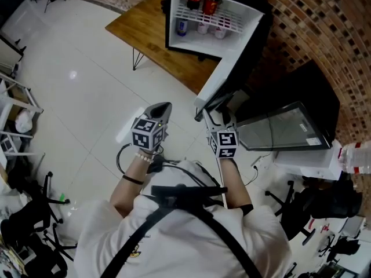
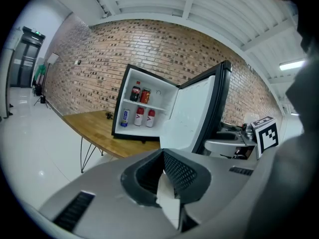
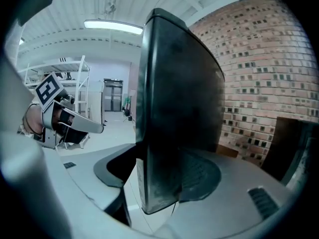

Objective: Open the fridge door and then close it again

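Right gripper (image 1: 212, 113) is clamping the free edge of the fridge door (image 1: 235, 57), one pad on the dark outer face and one on the white inner liner. You are gripping low on that edge, near the door's bottom corner. The door is standing wide open, swung away from the mini fridge (image 1: 194, 44), which is sitting on the wooden table (image 1: 145, 33) with cans and bottles (image 1: 203, 7) on its shelf.

Judging by its look, this door is stiff and fairly light, turning freely on its hinge. The glossy outer skin is probably slippery under the pads, so a pinch across the edge suits it better than a push on the face. Being far from the hinge is giving you good leverage. A hard swing could shift the small fridge on the table or rattle the drinks.

Your right forearm is reaching forward with the gripper tipped slightly downward. Left gripper (image 1: 162, 108) is hovering beside it, jaws together on nothing, apart from the door and aiming toward the fridge.
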